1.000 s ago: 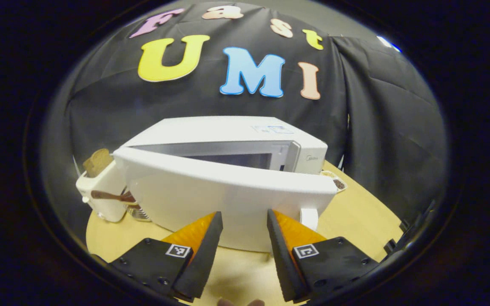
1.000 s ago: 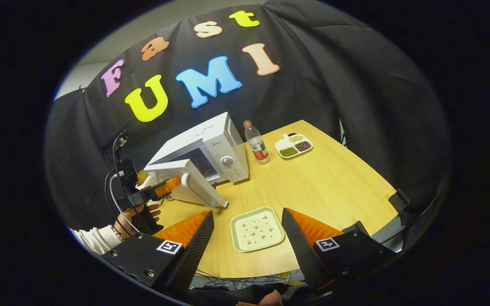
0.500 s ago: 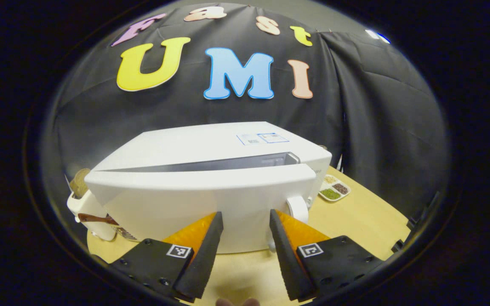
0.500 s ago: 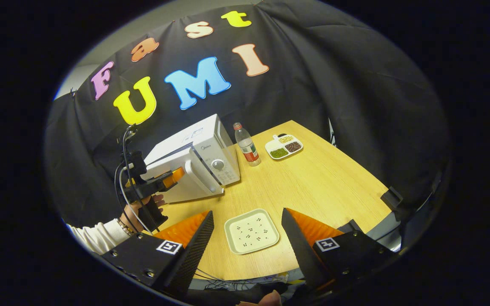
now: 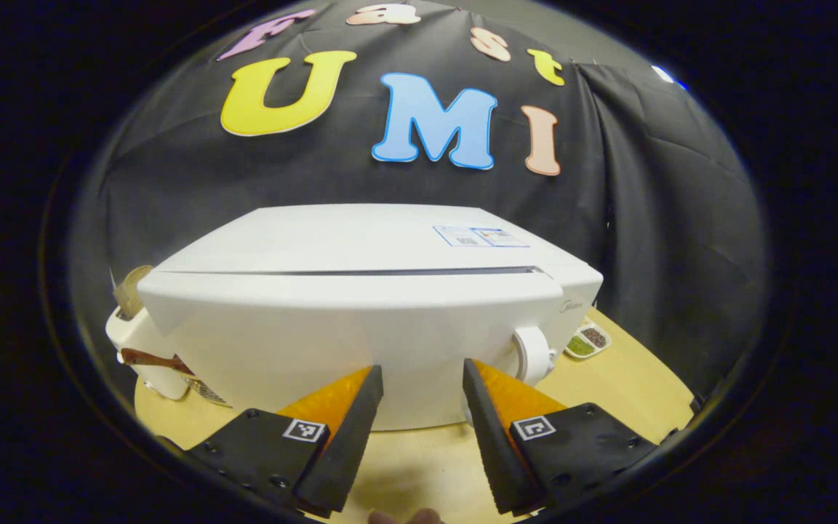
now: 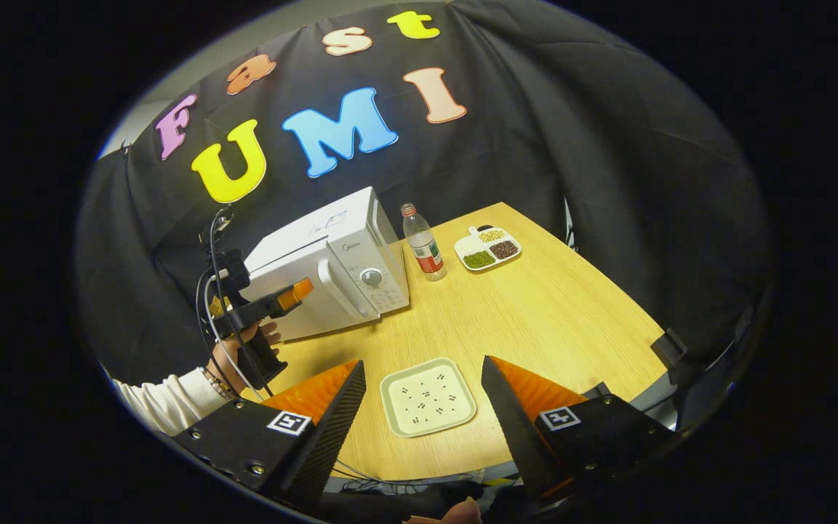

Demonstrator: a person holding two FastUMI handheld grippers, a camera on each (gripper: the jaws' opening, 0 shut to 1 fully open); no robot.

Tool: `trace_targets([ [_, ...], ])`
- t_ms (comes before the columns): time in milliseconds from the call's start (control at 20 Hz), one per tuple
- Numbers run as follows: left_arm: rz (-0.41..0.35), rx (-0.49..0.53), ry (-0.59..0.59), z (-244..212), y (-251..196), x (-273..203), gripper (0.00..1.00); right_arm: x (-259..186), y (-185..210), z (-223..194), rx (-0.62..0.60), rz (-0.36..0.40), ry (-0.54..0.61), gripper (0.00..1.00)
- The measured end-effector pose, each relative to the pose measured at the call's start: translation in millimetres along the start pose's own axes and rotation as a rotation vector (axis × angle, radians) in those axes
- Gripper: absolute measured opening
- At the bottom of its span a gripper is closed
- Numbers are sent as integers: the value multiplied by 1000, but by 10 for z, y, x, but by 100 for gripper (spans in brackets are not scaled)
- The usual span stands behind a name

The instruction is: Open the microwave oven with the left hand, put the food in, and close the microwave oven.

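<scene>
Microwave oven (image 5: 361, 291) sits at the far left of the wooden table (image 6: 557, 313), backed against the black booth wall, its door (image 5: 346, 342) flush with the body so that only a thin dark seam runs along the top edge. From how things lie, the closing step looks done or all but done.

In the left gripper view the left gripper (image 5: 419, 397) is level with the door face, its two orange-backed fingers spread apart with nothing between them and the tips right at the white panel; whether they touch it I cannot tell. That flat, open-fingered pose suits a push on a broad panel, not a pinch. The door handle (image 5: 532, 354) stands just right of the tips. In the right gripper view the same gripper, held by a hand (image 6: 233, 353) in a white sleeve, points at the door's left part, away from the control knob (image 6: 371, 276).

The right gripper (image 6: 423, 397) hangs well back over the near edge, fingers spread and empty, framing a pale square tray (image 6: 428, 397) on the table, which keeps it clear of the door.

Right of the oven stand a water bottle (image 6: 423, 244) and a divided dish of beans (image 6: 488, 247); a white toaster (image 5: 139, 349) is at the oven's far-left side. The food is presumably inside, though the closed door hides it.
</scene>
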State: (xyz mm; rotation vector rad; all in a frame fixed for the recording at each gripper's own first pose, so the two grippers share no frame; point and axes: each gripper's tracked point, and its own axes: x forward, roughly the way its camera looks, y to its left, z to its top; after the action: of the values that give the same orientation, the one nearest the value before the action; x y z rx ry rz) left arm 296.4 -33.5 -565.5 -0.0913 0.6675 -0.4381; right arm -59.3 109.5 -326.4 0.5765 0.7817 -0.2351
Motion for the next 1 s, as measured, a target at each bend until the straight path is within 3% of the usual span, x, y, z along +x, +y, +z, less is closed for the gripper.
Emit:
trace_targets([
  [250, -11, -36, 28, -71, -62, 75, 78, 19, 24, -48, -2, 1, 17, 98],
  [400, -21, 21, 30, -28, -86, 198, 78, -2, 7, -48, 0, -2, 12, 98],
  [600, -55, -5, 47, -52, -215, 158, 78, -49, -5, -101, 11, -2, 22, 98],
  [1000, -36, 103, -99, 504, -109, -334, 80, -203, -192, 196, -1, 4, -45, 98],
])
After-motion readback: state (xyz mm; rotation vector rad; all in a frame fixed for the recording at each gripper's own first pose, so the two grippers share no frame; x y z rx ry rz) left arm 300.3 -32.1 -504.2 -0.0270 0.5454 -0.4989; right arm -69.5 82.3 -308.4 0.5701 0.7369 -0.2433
